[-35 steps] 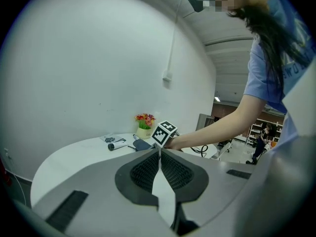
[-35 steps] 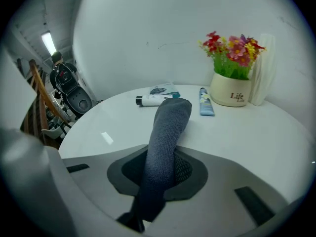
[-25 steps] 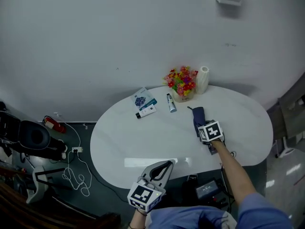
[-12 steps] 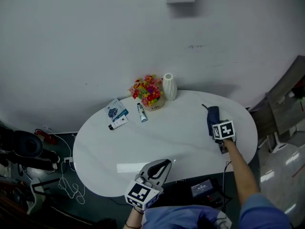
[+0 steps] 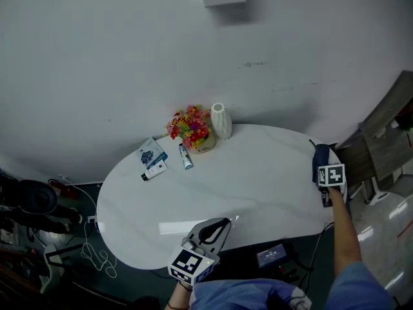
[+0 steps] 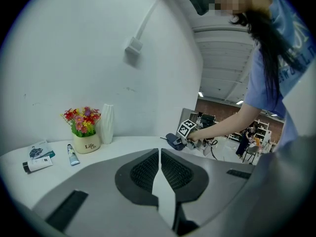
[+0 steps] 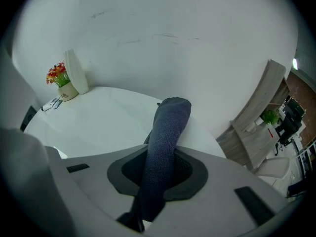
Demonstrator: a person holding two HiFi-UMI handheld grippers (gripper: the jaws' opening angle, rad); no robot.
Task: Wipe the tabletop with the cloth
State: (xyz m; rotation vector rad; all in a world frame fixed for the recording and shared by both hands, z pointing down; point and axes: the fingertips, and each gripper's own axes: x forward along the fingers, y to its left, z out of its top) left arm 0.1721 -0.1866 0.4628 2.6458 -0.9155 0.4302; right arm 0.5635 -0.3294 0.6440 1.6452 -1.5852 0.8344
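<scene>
A dark blue cloth (image 7: 165,147) is clamped between the jaws of my right gripper (image 7: 158,181) and sticks out forward, its end lying on the white oval tabletop (image 5: 258,179). From the head view, that gripper (image 5: 329,179) and the cloth (image 5: 321,157) are at the table's far right edge. My left gripper (image 5: 205,237) hovers at the table's near edge, jaws together with nothing between them. In the left gripper view its jaws (image 6: 160,169) point across the table toward the right gripper (image 6: 186,130).
At the back of the table stand a pot of colourful flowers (image 5: 191,129) and a white vase (image 5: 221,120). A tube (image 5: 186,157), a booklet (image 5: 151,154) and a small bottle lie at the back left. A wooden bench (image 7: 256,127) is right of the table. Cables lie on the floor (image 5: 84,250).
My right gripper has dragged the cloth from the table's middle right to its far right edge. The left gripper stays at the near edge. The head view has swung to the right.
</scene>
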